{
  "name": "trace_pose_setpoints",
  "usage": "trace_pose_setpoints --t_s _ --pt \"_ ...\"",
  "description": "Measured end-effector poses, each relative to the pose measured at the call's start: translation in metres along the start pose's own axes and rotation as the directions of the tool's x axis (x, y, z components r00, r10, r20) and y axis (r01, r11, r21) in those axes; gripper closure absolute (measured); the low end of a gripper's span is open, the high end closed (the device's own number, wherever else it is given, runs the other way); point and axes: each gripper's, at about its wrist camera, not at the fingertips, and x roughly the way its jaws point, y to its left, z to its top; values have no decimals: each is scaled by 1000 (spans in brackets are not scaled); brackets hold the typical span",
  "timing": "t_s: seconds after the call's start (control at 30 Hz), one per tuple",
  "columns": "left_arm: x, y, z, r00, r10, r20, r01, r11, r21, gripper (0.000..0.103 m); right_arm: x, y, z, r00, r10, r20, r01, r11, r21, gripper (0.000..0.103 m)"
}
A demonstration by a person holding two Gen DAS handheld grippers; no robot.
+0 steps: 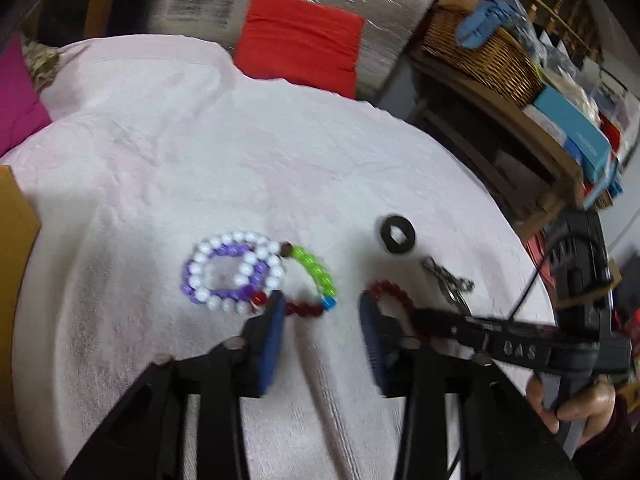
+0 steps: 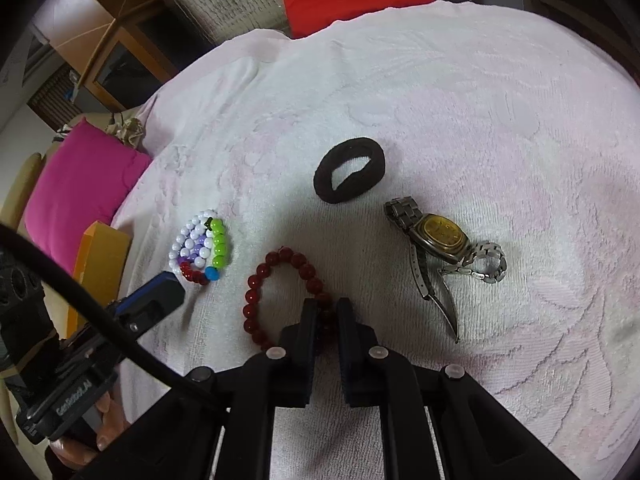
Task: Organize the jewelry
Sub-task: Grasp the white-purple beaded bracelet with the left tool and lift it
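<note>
Pinching the red bracelet, right fingers reveal a watch; left fingers spread.

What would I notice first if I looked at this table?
Probably the bright beaded bracelets, white, purple and green, piled at the left of the white towel. Next, the dark red bead bracelet in the middle, pinched by the right tool. A gold-faced watch lies to its right, below a black hair tie.
</note>
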Motion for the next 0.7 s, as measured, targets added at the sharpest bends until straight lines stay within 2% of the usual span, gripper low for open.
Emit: trace_pose_setpoints --t_s 0.07,0.23,0.37,0.47,0.5,0.53,0.7 --pt "1 -6 1 1000 25 6 -25 1000 16 58 0 -1 0 1000 4 1 -4 1000 1 91" --pt "19 -28 -1 1000 -3 -31 5 997 73 55 0 -7 0 1000 29 2 -29 1000 11 91" --pt "37 -41 -6 995 55 -84 -44 990 134 55 -2 -16 -1 998 66 -9 -66 997 38 91" --pt "37 -44 -9 994 55 -96 -39 986 163 56 -3 -23 0 995 102 -21 -100 992 72 91" --pt "38 -45 -11 993 33 -116 -14 986 167 75 -2 -24 1 994 110 -25 -108 991 79 91" --pt "41 -42 -14 985 3 -175 23 989 147 84 -2 -25 1 993 116 -28 -113 990 85 91" --pt "26 -26 -24 959 -92 -268 117 990 79 86 -1 -23 2 994 107 -36 -103 990 91 91"
